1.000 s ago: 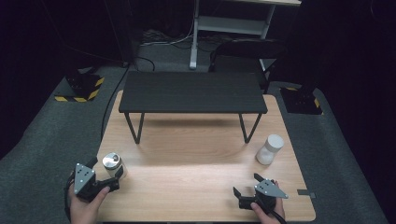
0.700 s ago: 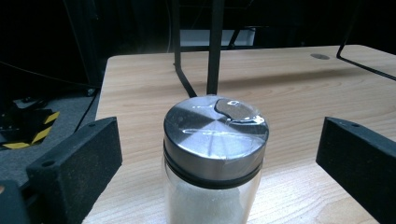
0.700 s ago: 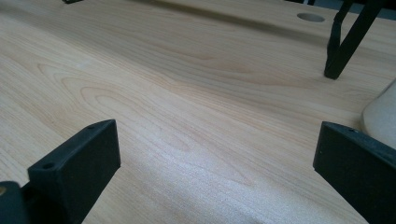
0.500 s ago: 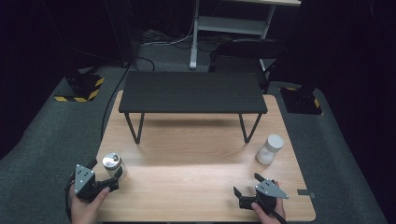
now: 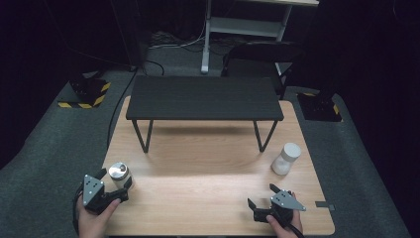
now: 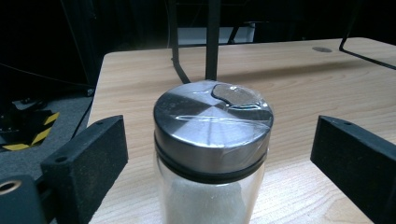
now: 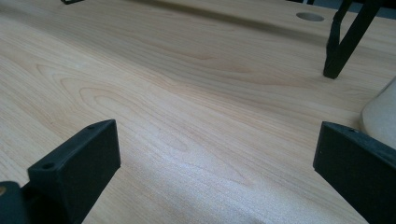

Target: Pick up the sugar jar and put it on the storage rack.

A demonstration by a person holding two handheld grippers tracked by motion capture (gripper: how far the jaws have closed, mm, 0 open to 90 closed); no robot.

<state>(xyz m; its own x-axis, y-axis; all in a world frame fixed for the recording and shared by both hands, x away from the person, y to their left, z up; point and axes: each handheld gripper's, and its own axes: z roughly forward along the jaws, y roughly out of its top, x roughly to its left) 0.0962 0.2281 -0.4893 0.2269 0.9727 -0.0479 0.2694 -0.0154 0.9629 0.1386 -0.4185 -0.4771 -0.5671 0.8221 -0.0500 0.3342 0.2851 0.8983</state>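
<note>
A glass jar (image 5: 119,173) with a shiny metal lid (image 6: 212,126) and white powder inside stands at the table's front left. My left gripper (image 5: 115,181) reaches around it, one jaw on each side. Its jaws have just been closing, but in the left gripper view (image 6: 219,128) a gap remains on both sides of the jar, so it is open. At the front right, my right gripper (image 5: 261,195) rests low over the bare wood (image 7: 215,135), open with nothing between its jaws. A white bottle (image 5: 286,158) stands just beyond it, and its edge (image 7: 380,112) is at the right of the right gripper view.
A low black bench (image 5: 204,98) on thin metal legs spans the back half of the wooden table (image 5: 208,168). One bench leg (image 7: 338,51) stands ahead of the right gripper. Grey carpet surrounds the table, with black-and-yellow blocks (image 5: 84,94) at the left.
The left gripper's jaws have drawn in slightly around the jar. The right hand and the white bottle have stayed where they were.
</note>
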